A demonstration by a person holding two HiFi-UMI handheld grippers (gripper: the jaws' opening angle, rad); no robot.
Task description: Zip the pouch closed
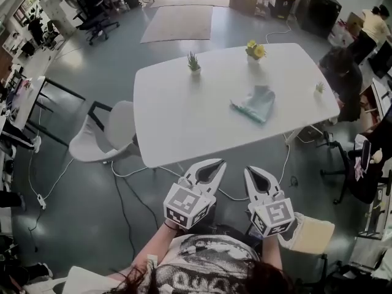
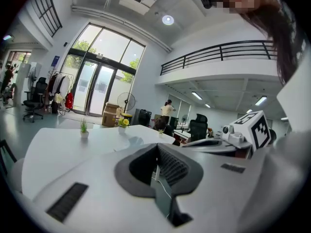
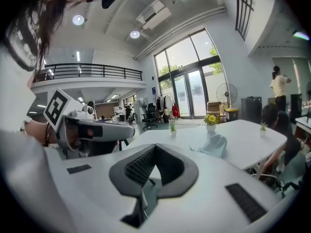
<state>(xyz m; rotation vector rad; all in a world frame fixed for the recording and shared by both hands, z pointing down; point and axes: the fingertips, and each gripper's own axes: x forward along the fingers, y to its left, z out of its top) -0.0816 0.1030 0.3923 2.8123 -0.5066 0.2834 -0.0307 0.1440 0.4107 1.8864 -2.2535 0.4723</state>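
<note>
The pale teal pouch (image 1: pixel 254 103) lies flat on the right half of the white table (image 1: pixel 184 121); its zipper is too small to make out. Both grippers hang short of the table's near edge, well apart from the pouch. My left gripper (image 1: pixel 215 163) is shut with nothing between its jaws, and my right gripper (image 1: pixel 249 171), beside it, is also shut and holds nothing. The left gripper view shows the shut left gripper (image 2: pixel 156 145) with the pouch (image 2: pixel 132 141) far off on the table. In the right gripper view the right gripper (image 3: pixel 155 147) points toward the table, the pouch (image 3: pixel 214 145) ahead to the right.
A small green plant (image 1: pixel 193 62), a pot of yellow flowers (image 1: pixel 255 51) and a tiny plant (image 1: pixel 319 87) stand along the table's far and right edges. A white chair (image 1: pixel 104 133) sits at the table's left. A seated person (image 1: pixel 343 78) is at the right end. Cables run across the floor.
</note>
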